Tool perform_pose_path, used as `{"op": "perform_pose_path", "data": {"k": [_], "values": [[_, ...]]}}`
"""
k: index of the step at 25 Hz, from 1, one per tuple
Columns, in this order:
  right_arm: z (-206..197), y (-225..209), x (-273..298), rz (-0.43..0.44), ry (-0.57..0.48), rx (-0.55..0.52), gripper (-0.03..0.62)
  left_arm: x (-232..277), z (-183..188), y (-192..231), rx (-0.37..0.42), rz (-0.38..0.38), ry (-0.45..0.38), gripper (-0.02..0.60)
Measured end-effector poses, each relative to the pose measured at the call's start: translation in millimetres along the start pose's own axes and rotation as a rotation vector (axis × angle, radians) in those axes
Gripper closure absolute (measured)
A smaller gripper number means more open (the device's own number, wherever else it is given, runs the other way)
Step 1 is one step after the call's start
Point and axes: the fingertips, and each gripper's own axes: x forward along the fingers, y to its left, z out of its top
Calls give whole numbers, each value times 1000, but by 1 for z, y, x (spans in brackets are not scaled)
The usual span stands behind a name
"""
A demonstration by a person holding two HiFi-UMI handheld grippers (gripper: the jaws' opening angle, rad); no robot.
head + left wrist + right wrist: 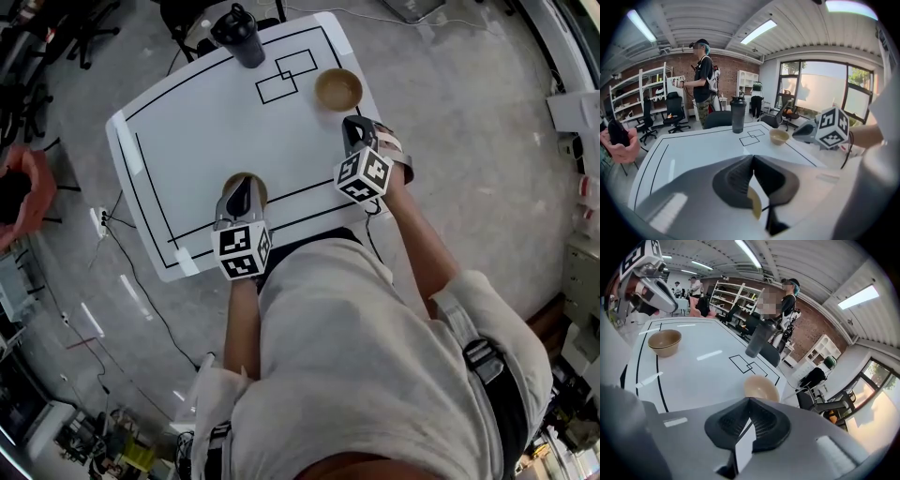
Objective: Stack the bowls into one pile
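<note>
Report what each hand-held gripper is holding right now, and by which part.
Nothing. The left hand-held gripper hangs shut above the near bowl, clear of it; the right hand-held gripper is shut, short of the far bowl.

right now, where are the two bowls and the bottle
near bowl (664, 348): right gripper view, on its outer wall
far bowl (338, 90): head view, on its inside bottom
bottle (738, 117): left gripper view, on its body
</note>
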Motion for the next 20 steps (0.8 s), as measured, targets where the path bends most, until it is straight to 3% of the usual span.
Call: {"op": "perform_pose_path", "data": {"k": [4,6,13,20], "values": [[-2,-6,12,-41,32,-96,588,1,-1,5,-8,14,7,578],[-4,-5,20,-40,58,-145,531,1,-3,5,-15,19,12,578],[-7,4,44,-30,104,-258,523,-3,-4,18,-38,55,5,578],[-9,12,60,2,116,-303,520,-6,-6,25,-59,85,8,578]]}}
